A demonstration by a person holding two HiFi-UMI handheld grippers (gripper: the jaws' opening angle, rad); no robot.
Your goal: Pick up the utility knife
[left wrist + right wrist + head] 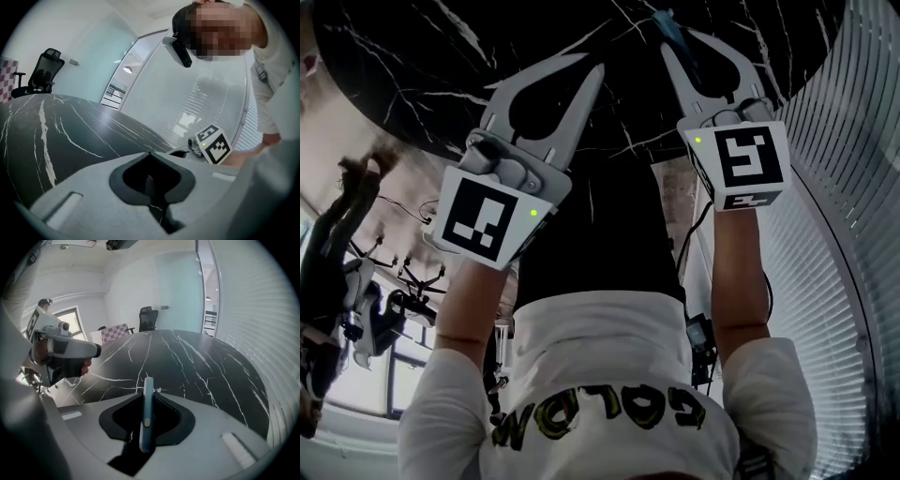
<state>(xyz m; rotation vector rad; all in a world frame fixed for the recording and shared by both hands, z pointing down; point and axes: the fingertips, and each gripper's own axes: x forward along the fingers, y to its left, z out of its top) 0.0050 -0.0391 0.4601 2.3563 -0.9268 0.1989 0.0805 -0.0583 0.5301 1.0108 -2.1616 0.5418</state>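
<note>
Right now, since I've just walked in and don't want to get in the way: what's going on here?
A person is working over a black marble table with a hand-held gripper in each hand. The right gripper has its jaws closed on a slim blue utility knife, which stands edge-on between them. The left gripper is beside it with its jaws together and nothing in them. Whether the knife has left the tabletop can't be told from these views.
</note>
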